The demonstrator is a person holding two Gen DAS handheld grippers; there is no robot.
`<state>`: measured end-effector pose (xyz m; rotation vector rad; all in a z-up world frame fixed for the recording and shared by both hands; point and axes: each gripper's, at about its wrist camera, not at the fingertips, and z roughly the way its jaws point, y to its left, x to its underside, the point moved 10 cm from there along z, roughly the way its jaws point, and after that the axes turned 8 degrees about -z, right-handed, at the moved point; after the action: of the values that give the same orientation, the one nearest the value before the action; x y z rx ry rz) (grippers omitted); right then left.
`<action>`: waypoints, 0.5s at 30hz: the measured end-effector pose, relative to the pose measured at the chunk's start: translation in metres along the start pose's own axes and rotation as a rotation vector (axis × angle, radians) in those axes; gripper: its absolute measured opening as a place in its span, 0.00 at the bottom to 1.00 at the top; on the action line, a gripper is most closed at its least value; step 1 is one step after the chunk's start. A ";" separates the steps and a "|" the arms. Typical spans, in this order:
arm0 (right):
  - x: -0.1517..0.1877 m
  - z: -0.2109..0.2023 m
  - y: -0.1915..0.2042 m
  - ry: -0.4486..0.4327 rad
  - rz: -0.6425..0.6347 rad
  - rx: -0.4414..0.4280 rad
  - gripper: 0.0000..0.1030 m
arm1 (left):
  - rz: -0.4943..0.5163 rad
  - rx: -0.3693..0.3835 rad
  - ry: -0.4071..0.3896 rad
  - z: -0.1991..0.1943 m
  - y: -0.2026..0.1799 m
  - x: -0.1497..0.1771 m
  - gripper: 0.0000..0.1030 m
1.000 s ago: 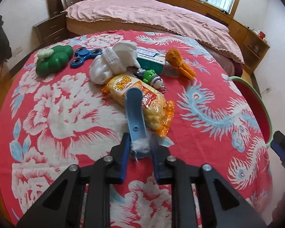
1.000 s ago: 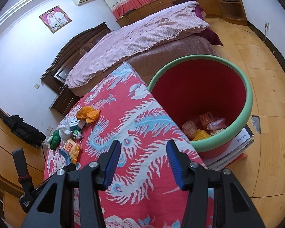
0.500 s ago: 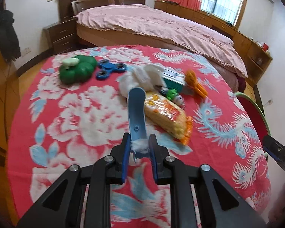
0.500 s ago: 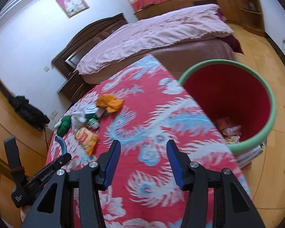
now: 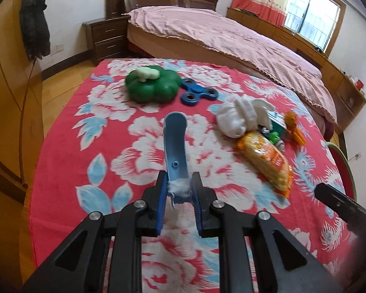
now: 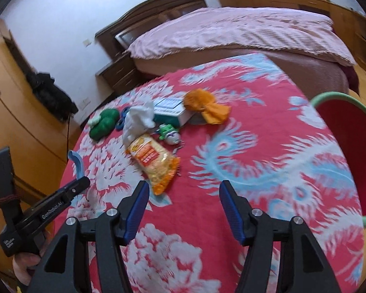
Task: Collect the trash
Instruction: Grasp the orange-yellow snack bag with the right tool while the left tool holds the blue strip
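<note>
Left tool (image 5: 179,193) clenched on a curved blue plastic strip (image 5: 174,146) with white fluff, above the worktop (image 5: 124,171). Right tool (image 6: 184,204) empty, jaws opening, near a snack packet (image 6: 153,161).

Count on the desk (image 5: 68,151): 1 snack bag (image 5: 266,157), 1 white sock bundle (image 5: 239,117), 1 green pumpkin toy (image 5: 151,85), 1 blue fidget spinner (image 5: 198,92), 1 teal box (image 6: 172,111), 1 orange wad (image 6: 206,105), 1 small green toy figure (image 6: 168,133). 1 blue curved plastic piece (image 5: 174,149). 1 red bin (image 6: 349,136). 2 tools.
</note>
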<state>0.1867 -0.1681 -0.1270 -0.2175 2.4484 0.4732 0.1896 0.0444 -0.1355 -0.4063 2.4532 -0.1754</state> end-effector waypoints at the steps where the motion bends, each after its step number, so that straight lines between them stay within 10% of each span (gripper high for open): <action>1: -0.001 0.006 0.004 0.008 -0.015 0.001 0.61 | -0.006 -0.002 -0.001 0.000 0.003 -0.001 0.19; 15: -0.018 0.063 0.030 0.087 -0.158 0.036 0.63 | -0.046 0.007 0.012 0.012 0.019 -0.004 0.19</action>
<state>0.2280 -0.1158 -0.1541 -0.4208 2.4980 0.3577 0.1950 0.0635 -0.1465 -0.4599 2.4552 -0.2067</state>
